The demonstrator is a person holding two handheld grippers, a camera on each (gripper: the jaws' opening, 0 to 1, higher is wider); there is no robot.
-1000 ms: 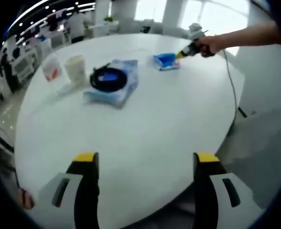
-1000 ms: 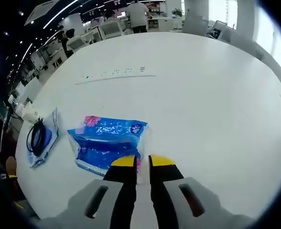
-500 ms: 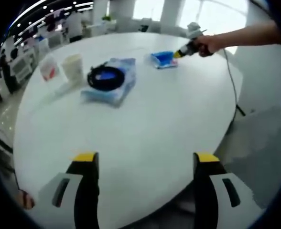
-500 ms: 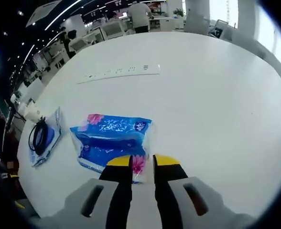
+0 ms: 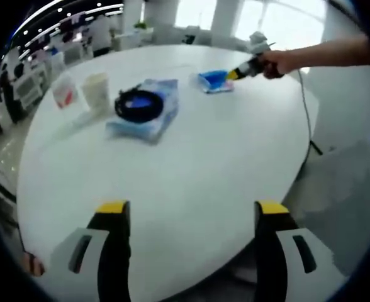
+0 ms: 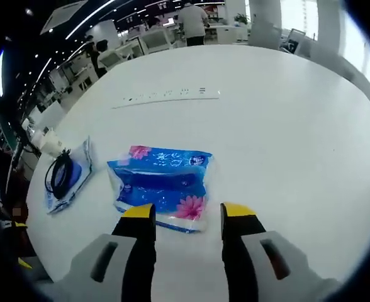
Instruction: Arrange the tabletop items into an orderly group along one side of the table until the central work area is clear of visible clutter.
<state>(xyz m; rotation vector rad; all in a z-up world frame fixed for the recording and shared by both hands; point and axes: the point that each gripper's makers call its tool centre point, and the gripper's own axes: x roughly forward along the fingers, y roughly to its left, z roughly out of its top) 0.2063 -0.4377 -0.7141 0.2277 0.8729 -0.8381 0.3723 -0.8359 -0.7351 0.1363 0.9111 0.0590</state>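
On the round white table [image 5: 191, 157] my left gripper [image 5: 192, 211] hovers open over the near edge, holding nothing. Far across, a flat blue pack with a black cable coil [image 5: 143, 107] lies beside two cups [image 5: 97, 91]. A blue tissue pack [image 5: 213, 80] lies to their right, with my right gripper [image 5: 235, 73] at its edge, held by a hand. In the right gripper view that gripper [image 6: 188, 211] is open, its jaws astride the near end of the tissue pack [image 6: 163, 185], which rests flat on the table. The cable pack [image 6: 67, 178] lies to the left.
A recessed power strip [image 6: 166, 96] runs across the table's middle. A cord [image 5: 304, 107] hangs from the right gripper over the table edge. Desks and people stand in the background beyond the table. The floor shows to the right of the table [image 5: 342, 189].
My right gripper has opened and let go of the blue tissue pack, which now lies on the table. The left gripper has not moved.
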